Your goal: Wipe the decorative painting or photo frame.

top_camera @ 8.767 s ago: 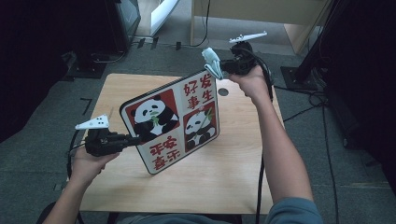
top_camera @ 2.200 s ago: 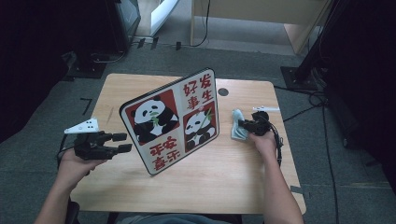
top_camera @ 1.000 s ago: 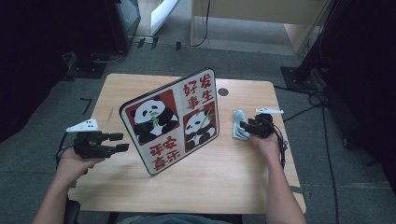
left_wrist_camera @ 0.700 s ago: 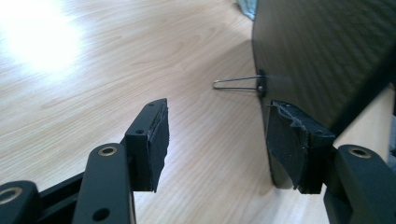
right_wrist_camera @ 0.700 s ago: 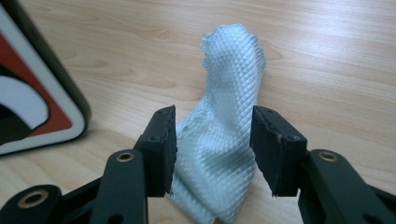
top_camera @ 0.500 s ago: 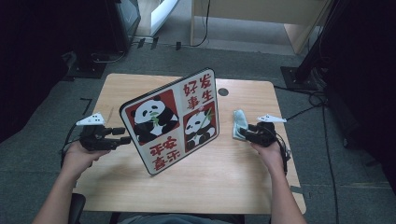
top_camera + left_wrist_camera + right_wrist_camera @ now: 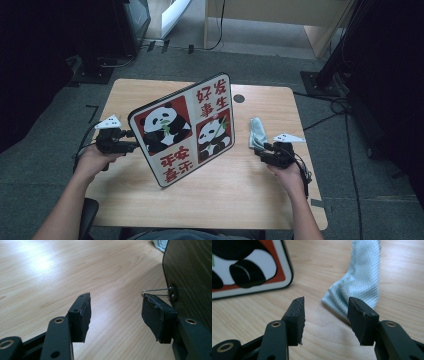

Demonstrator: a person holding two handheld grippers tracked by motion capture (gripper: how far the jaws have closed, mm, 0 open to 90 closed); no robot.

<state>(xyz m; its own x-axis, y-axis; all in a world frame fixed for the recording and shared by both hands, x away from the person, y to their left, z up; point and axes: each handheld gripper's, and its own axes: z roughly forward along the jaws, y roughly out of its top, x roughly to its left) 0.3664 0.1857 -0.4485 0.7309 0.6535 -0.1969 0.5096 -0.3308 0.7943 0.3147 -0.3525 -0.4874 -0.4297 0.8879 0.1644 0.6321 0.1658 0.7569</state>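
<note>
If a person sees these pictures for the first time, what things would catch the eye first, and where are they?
First comes the big panda picture board, red and white with Chinese writing, standing tilted in the middle of the wooden table. To its right a pale blue cloth lies flat, and the right tool sits open just in front of it. The left tool, also open, is at the board's left edge.
</note>
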